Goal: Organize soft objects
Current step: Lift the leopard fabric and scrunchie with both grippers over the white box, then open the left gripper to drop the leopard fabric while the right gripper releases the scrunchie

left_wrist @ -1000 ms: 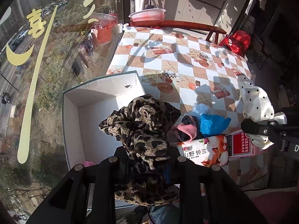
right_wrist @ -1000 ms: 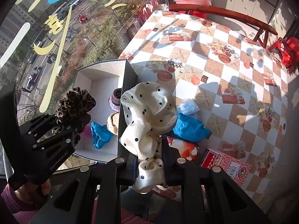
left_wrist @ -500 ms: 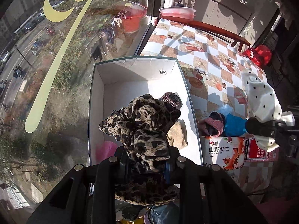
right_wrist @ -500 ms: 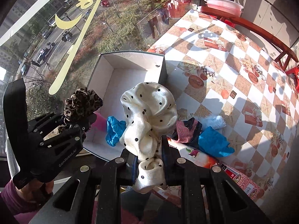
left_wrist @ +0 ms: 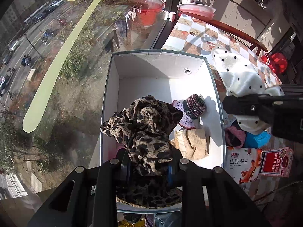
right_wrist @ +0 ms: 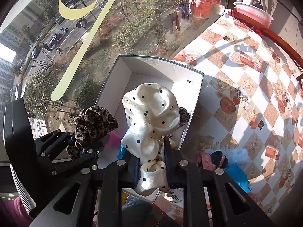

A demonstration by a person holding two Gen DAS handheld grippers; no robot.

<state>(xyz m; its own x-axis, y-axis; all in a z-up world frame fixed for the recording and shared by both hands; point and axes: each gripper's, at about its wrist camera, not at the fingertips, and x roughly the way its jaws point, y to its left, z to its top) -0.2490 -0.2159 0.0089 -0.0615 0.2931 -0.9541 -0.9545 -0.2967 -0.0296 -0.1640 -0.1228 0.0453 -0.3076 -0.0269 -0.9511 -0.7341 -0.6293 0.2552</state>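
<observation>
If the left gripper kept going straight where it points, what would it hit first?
Probably the white box floor. The left gripper, shut on the leopard scrunchie, points down into it; the scrunchie would touch first. Depth is unclear.

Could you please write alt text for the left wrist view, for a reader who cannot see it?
The left gripper holds a crumpled leopard-print fabric scrunchie over an open white cardboard box that contains a striped knitted piece and a beige cloth. At right, the right gripper grips a cream polka-dot satin scrunchie.

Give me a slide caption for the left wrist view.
Left gripper holds a leopard-print scarf over the open white box while the right gripper carries a polka-dot cloth alongside.
</observation>
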